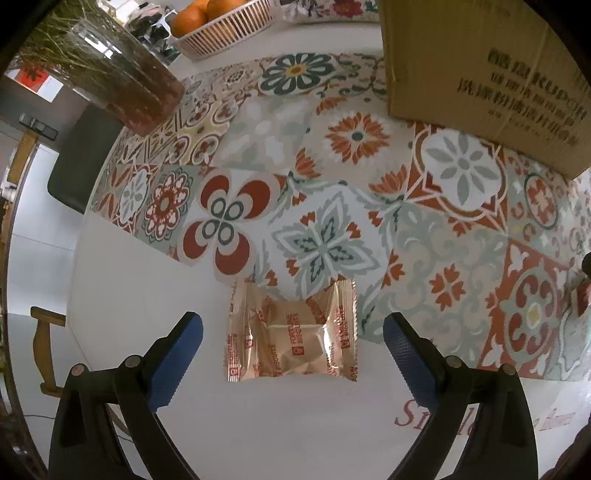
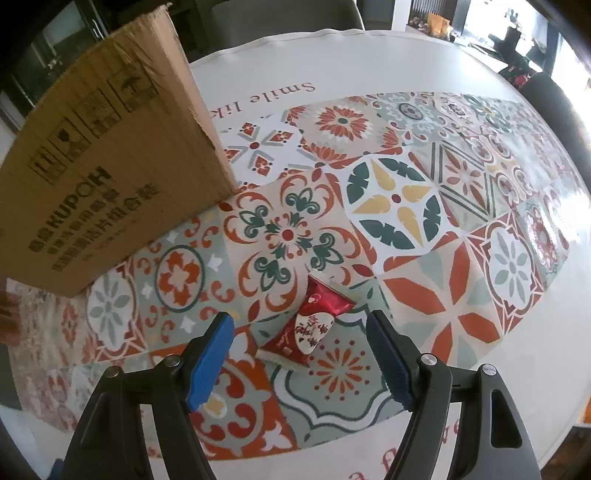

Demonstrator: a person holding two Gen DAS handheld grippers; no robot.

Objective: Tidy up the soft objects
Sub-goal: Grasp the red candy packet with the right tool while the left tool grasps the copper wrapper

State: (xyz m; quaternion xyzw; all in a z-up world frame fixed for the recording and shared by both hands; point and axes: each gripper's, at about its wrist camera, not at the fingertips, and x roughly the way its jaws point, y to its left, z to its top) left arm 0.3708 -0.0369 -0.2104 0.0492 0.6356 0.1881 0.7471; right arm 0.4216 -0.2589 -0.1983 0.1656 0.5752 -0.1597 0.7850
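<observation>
A clear biscuit packet with red print point(image 1: 291, 332) lies flat on the table at the patterned cloth's edge, in the left wrist view. My left gripper point(image 1: 291, 328) is open, its blue pads on either side of the packet, not touching it. In the right wrist view a red and white snack packet point(image 2: 312, 325) lies on the patterned cloth. My right gripper point(image 2: 299, 325) is open, its blue pads flanking that packet without touching it.
A brown cardboard box point(image 1: 491, 74) stands at the far right; it also shows at the left in the right wrist view point(image 2: 99, 177). A glass vase with stems point(image 1: 114, 81) and a basket of oranges point(image 1: 221, 29) stand at the back. Dark chairs stand around the table.
</observation>
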